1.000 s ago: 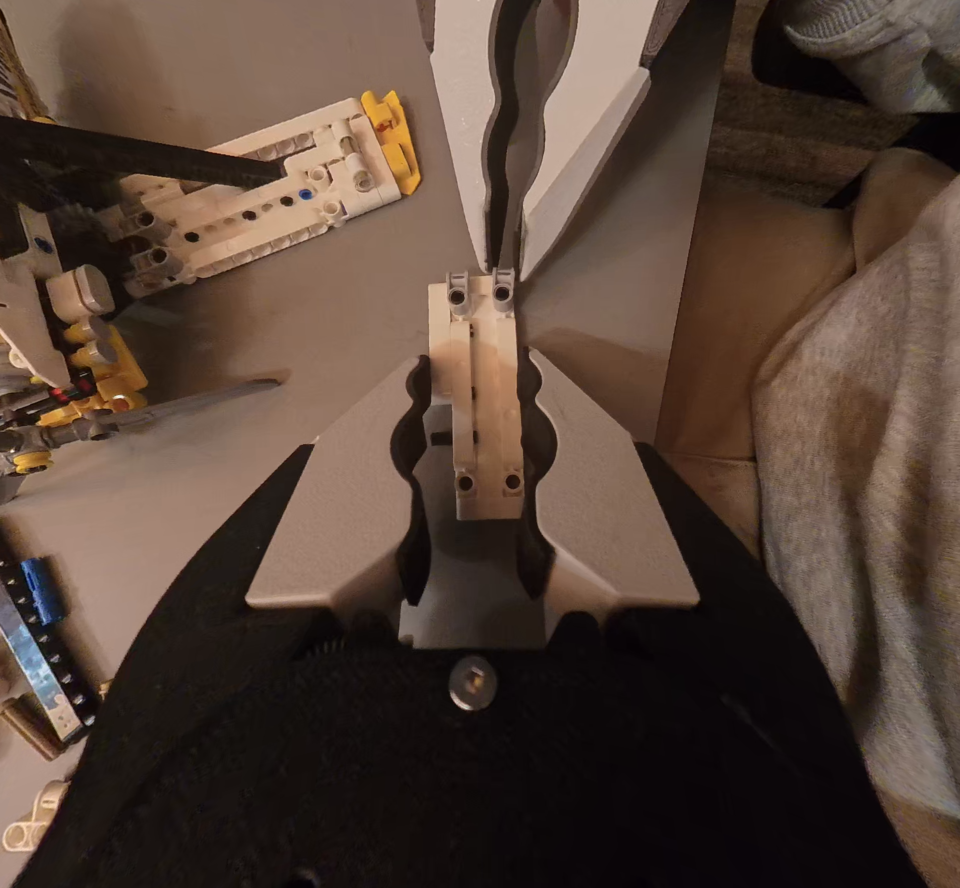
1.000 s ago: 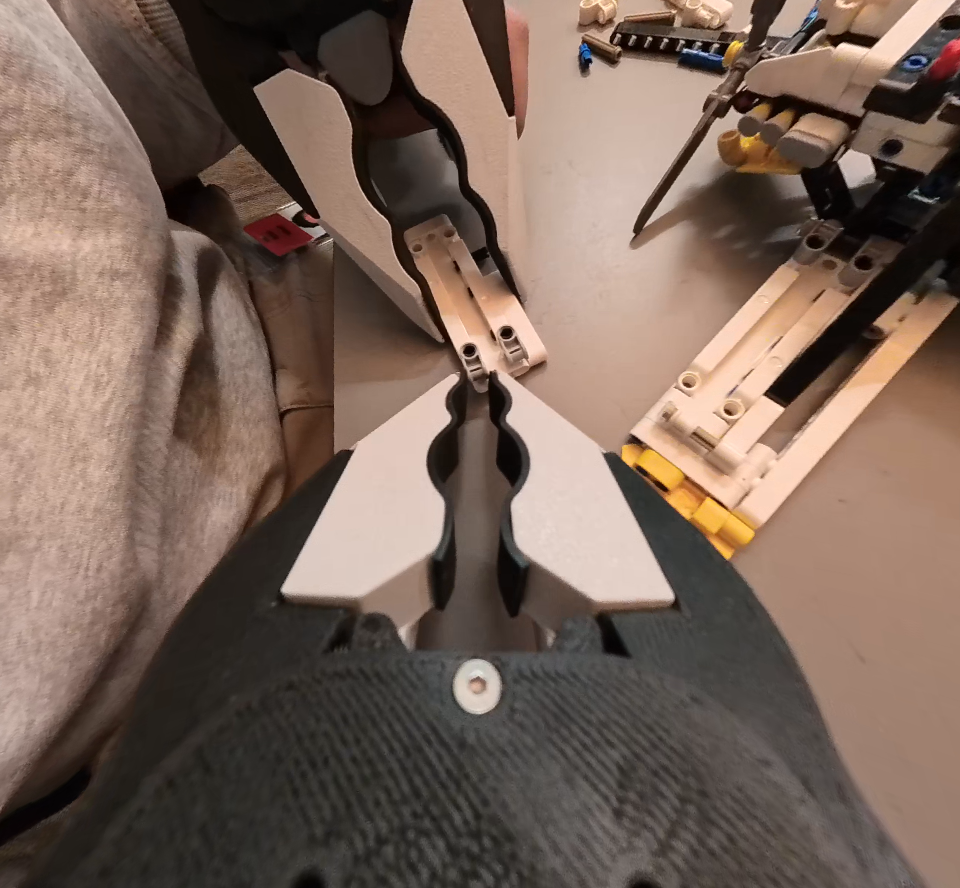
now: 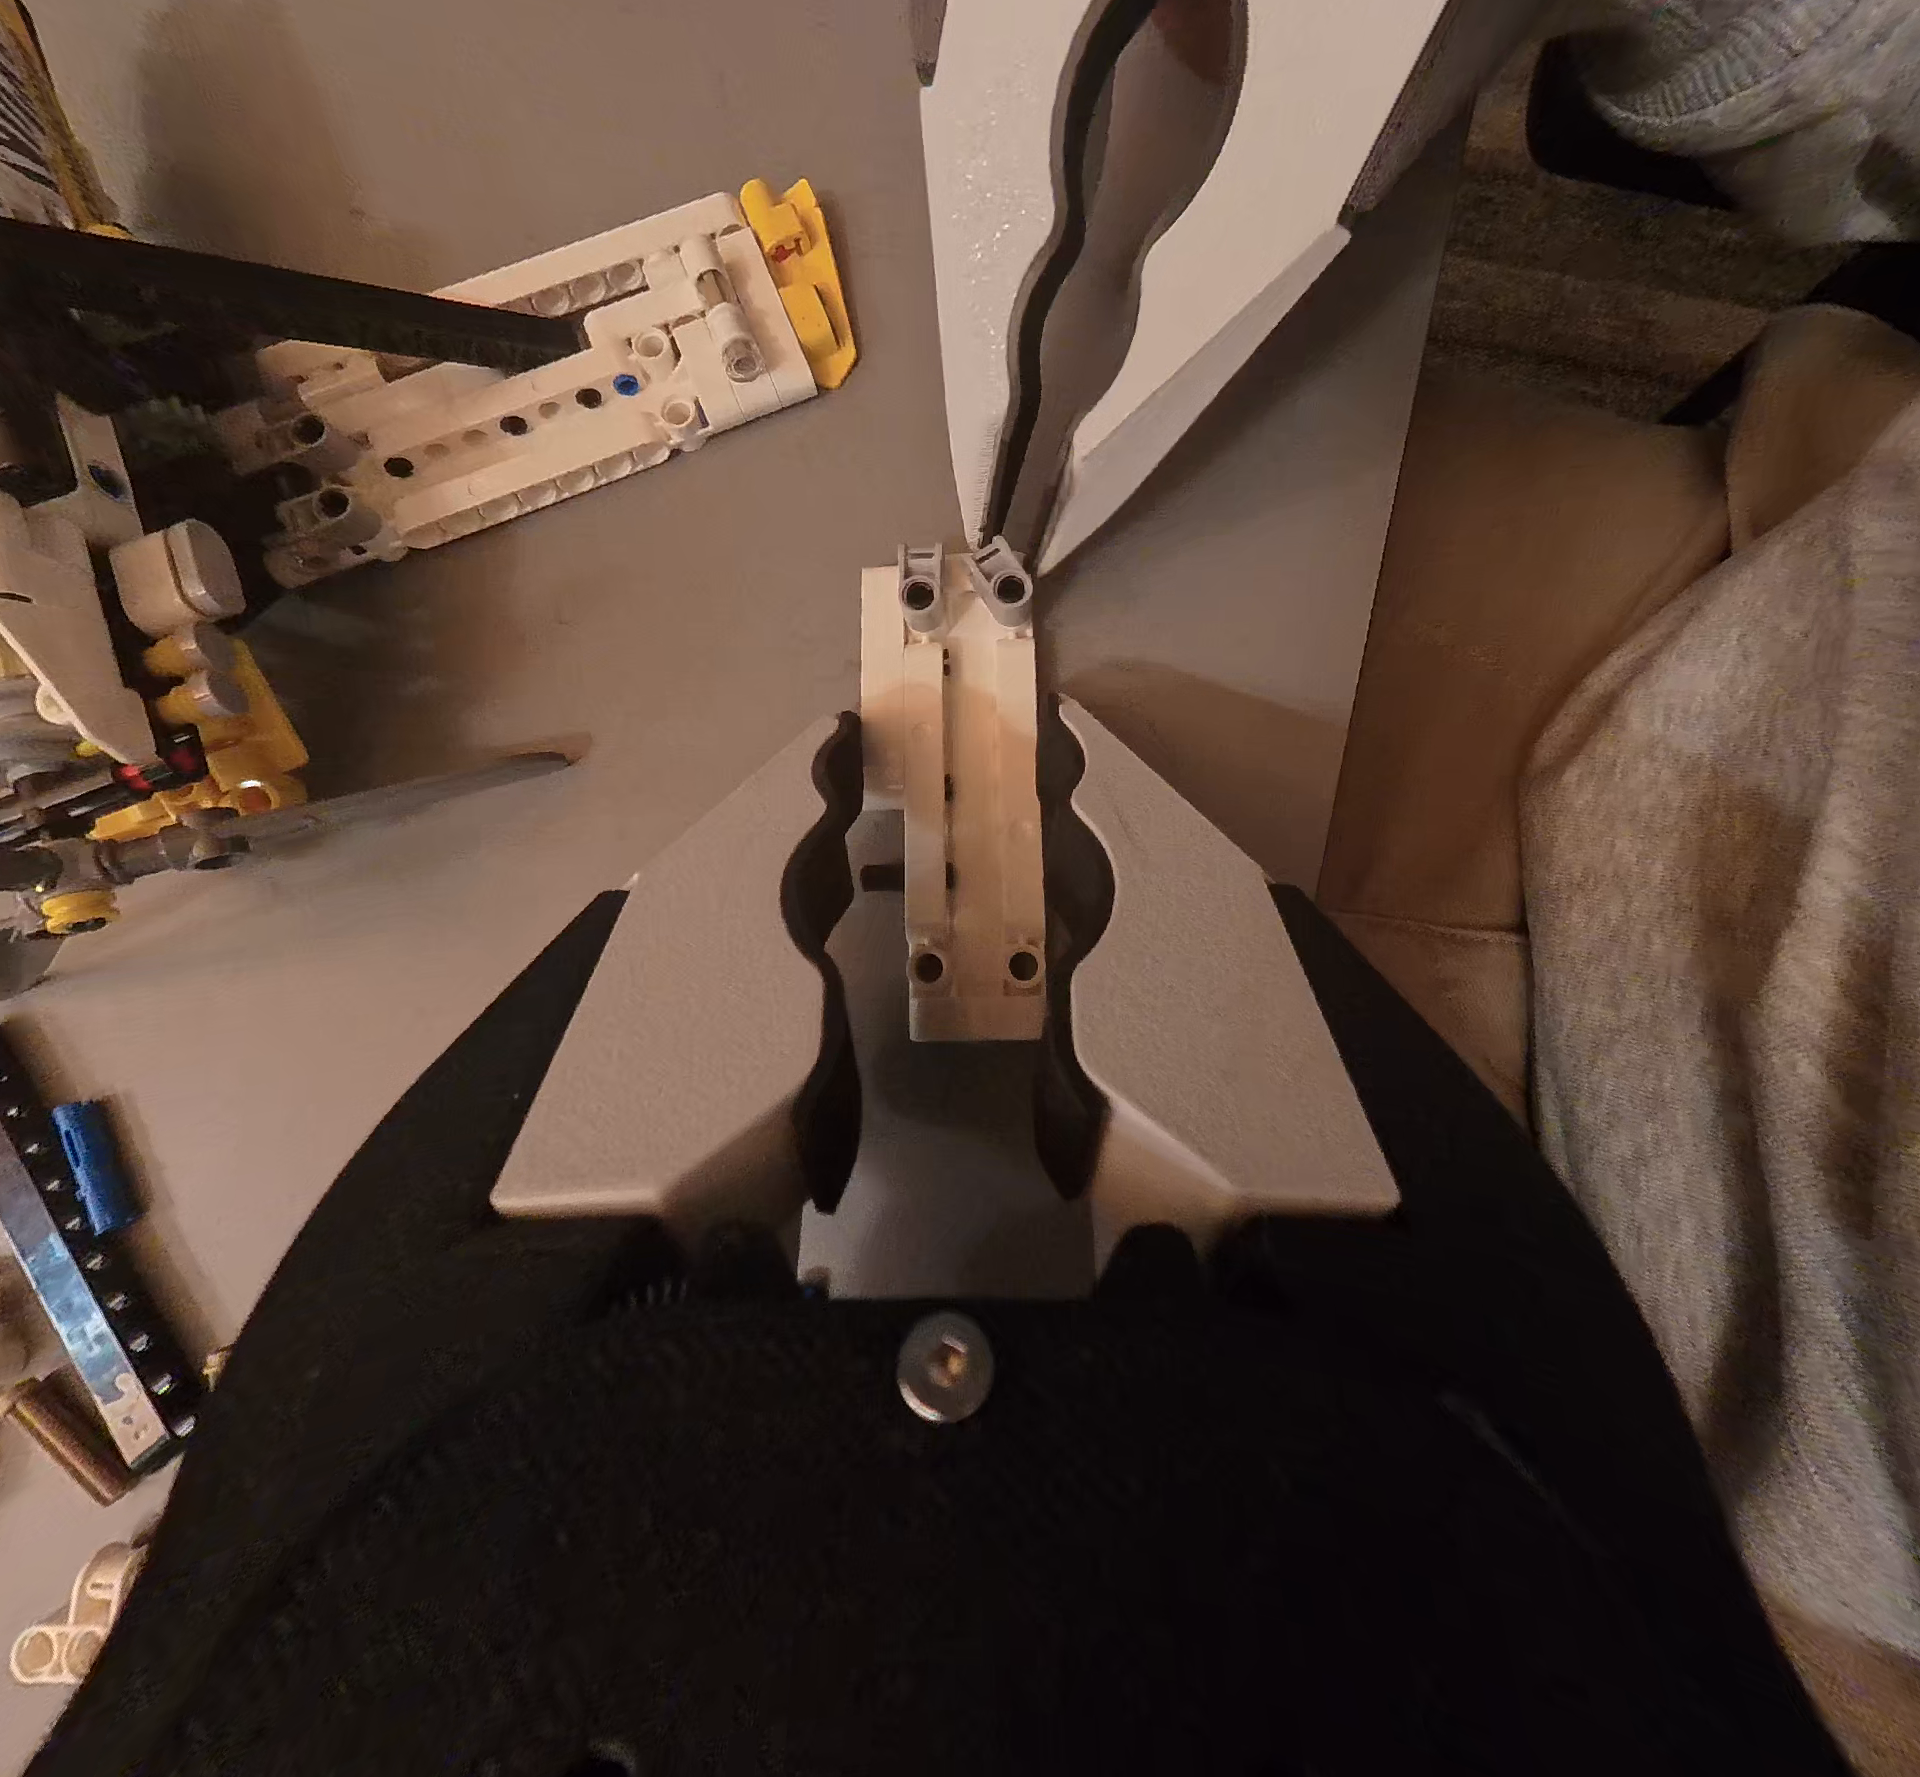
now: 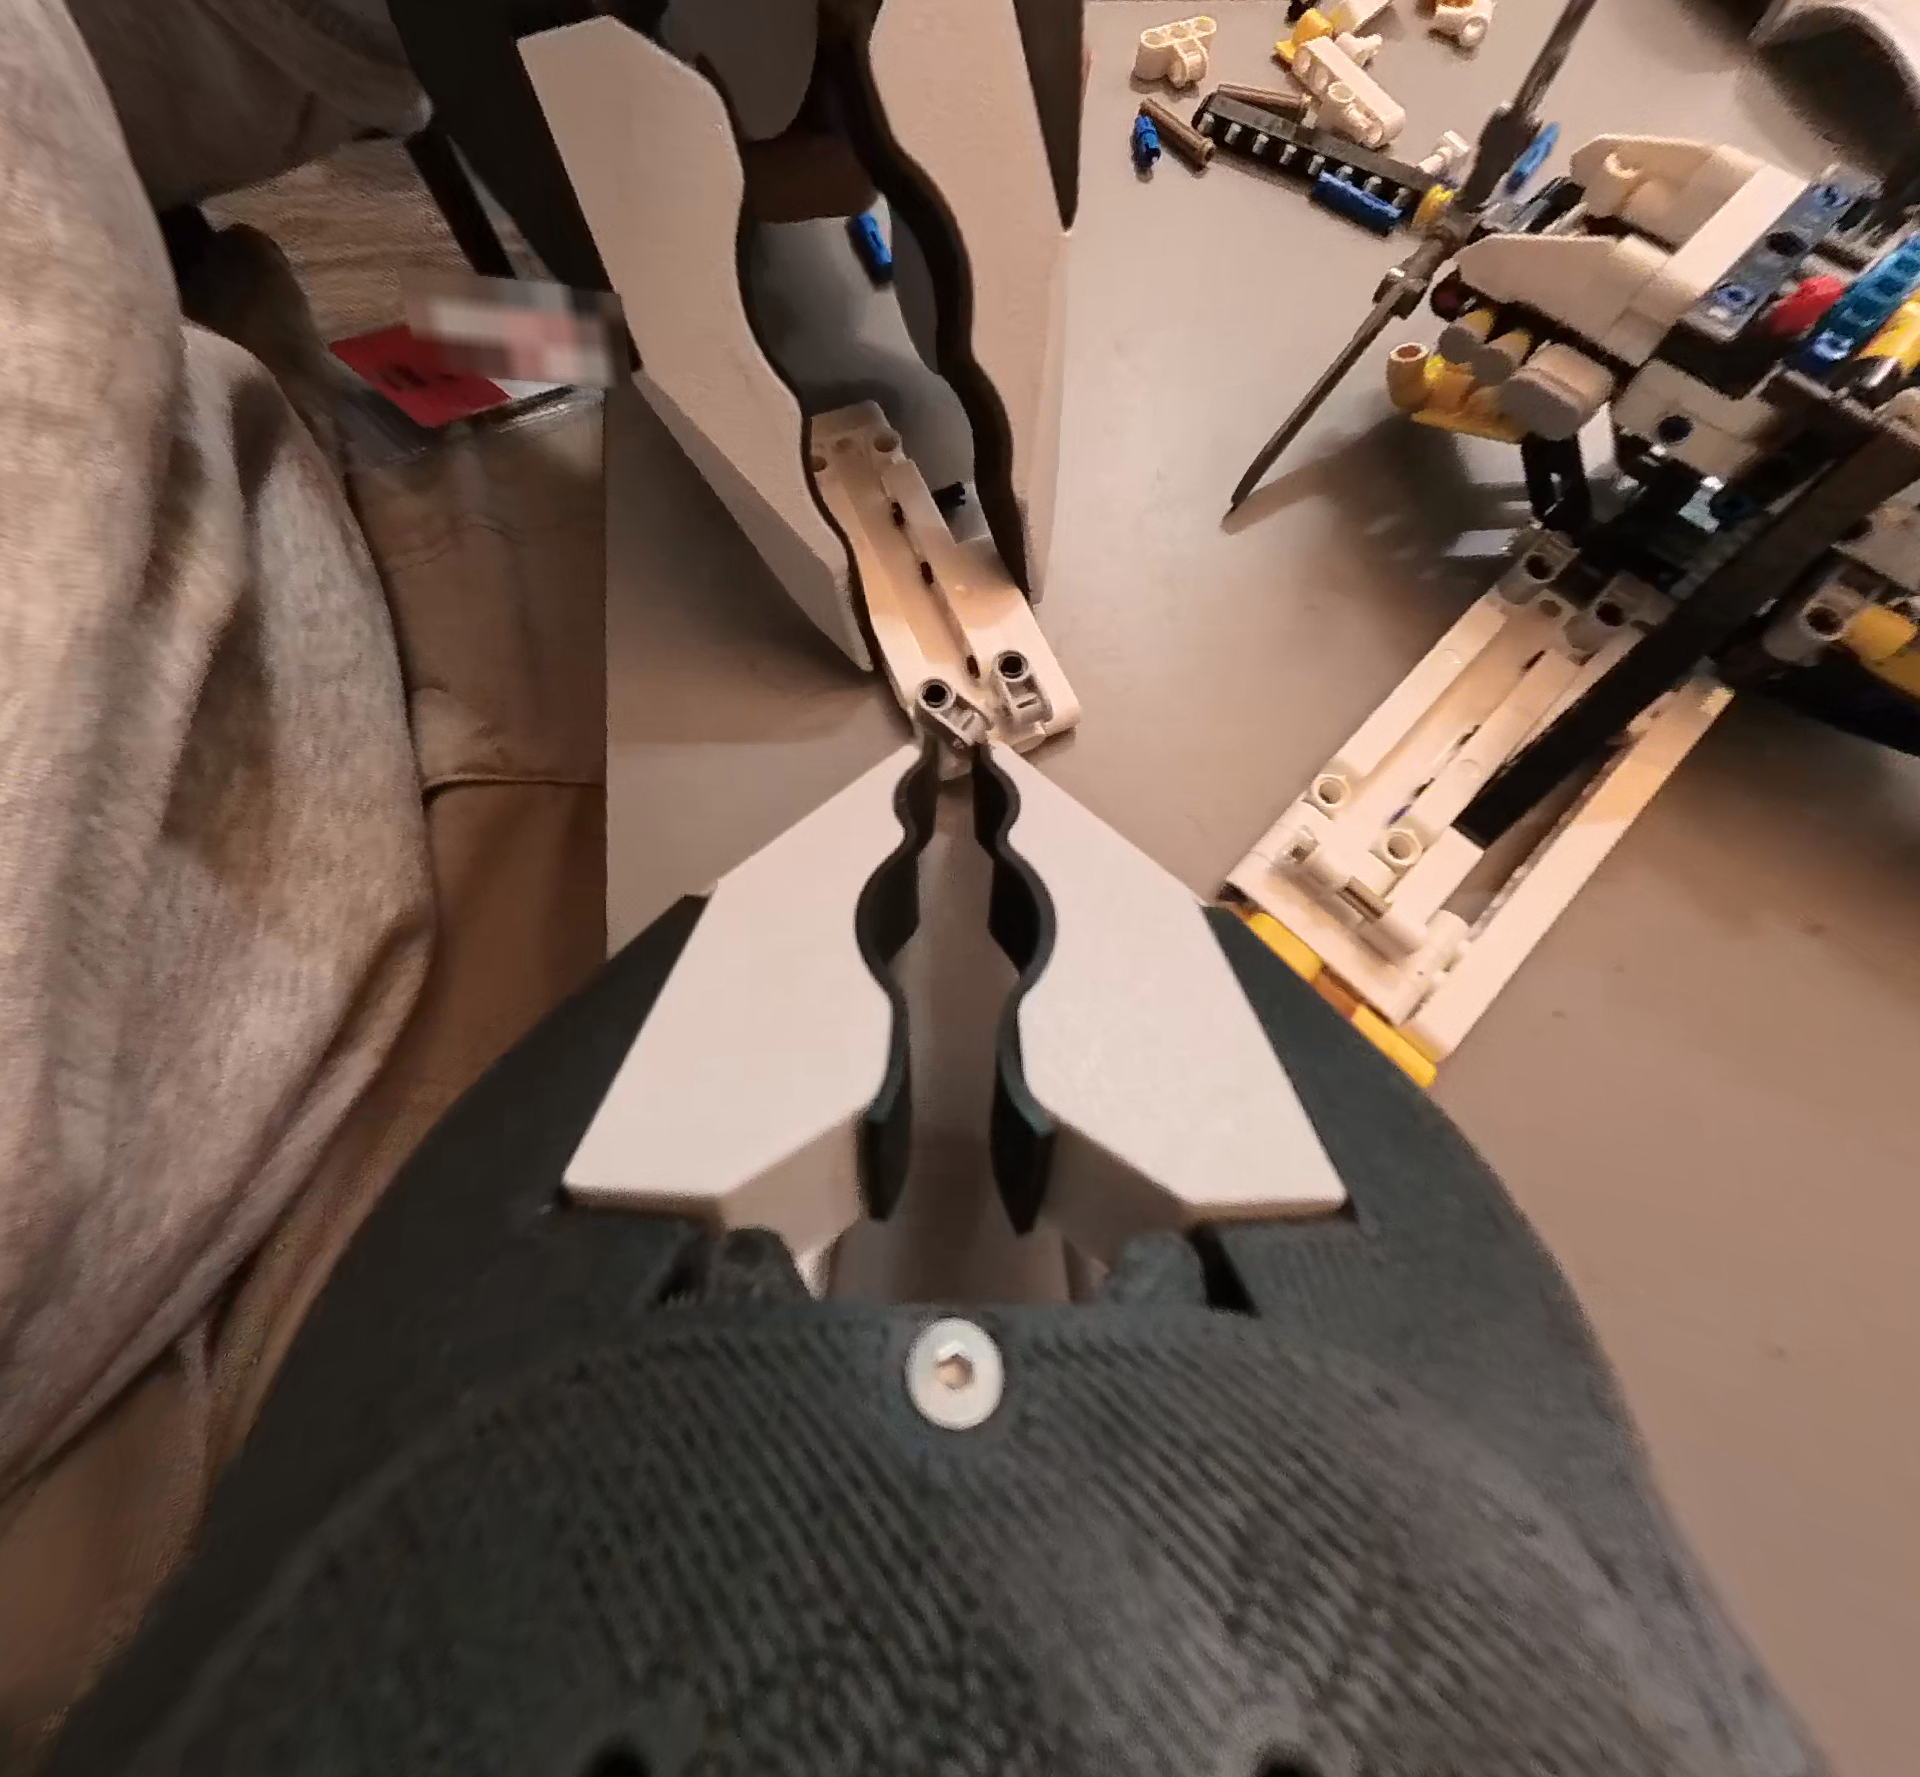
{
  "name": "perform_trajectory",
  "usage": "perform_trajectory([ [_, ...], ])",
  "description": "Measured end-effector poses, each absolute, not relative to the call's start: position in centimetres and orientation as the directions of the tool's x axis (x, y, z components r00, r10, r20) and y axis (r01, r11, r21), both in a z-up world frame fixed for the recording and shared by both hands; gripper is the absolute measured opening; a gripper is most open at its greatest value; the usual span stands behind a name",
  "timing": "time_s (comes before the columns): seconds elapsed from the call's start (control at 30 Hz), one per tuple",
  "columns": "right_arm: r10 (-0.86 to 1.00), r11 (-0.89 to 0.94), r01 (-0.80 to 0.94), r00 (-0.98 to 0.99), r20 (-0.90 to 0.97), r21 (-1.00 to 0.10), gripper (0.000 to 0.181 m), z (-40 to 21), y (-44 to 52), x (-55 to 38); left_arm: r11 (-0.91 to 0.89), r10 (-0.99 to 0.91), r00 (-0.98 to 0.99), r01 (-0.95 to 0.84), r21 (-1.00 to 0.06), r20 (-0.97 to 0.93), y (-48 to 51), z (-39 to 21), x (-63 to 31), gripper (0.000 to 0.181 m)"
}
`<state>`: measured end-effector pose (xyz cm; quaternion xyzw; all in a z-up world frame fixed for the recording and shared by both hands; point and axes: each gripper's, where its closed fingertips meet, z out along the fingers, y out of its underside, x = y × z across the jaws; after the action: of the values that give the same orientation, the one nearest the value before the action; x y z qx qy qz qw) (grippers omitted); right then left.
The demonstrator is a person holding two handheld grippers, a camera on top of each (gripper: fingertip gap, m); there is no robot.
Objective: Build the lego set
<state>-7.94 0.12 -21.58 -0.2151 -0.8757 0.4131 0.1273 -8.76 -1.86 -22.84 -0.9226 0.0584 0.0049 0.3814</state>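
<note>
A white lego sub-assembly (image 3: 966, 792) sits between my left gripper's (image 3: 954, 714) fingers, which are shut on it. Two small grey connectors stick out of its far end. The left grey connector (image 3: 920, 584) stands straight; the right grey connector (image 3: 1003, 579) is tilted. My right gripper (image 3: 1013, 527) comes in from the top and its tips pinch that tilted connector. In the right wrist view, my right gripper (image 4: 951, 756) is shut on the grey connector (image 4: 943, 701), and my left gripper (image 4: 945, 626) holds the white sub-assembly (image 4: 925, 564) opposite.
The large lego model (image 4: 1662, 325) stands on the grey table (image 3: 520, 65), with its white and yellow panel (image 3: 623, 356) (image 4: 1455, 844) nearby. Loose pieces (image 4: 1330, 86) lie farther off. A black beam with a blue pin (image 3: 73, 1239) lies at left. The table edge and a person's grey clothing (image 3: 1714, 896) are close. The grippers are tip to tip, or close to it.
The right grey connector has tipped from straight to tilted in my right gripper's tips. Both grippers have come slightly closer together. The left gripper still holds the white sub-assembly.
</note>
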Motion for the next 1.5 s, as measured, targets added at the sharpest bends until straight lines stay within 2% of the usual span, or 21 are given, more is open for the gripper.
perform_trajectory([
  [0.4,0.442,0.636,0.142,-0.873,0.207,-0.758,0.005,-21.65,0.19,-7.84,-0.705,-0.088,0.996,-0.084,-0.704,-0.031,-1.83,-22.84,-8.74,0.036],
  [1.5,0.424,0.639,0.128,-0.882,0.208,-0.758,0.000,-21.61,0.24,-7.42,-0.706,-0.084,0.996,-0.081,-0.704,-0.031,-1.82,-22.85,-8.76,0.036],
])
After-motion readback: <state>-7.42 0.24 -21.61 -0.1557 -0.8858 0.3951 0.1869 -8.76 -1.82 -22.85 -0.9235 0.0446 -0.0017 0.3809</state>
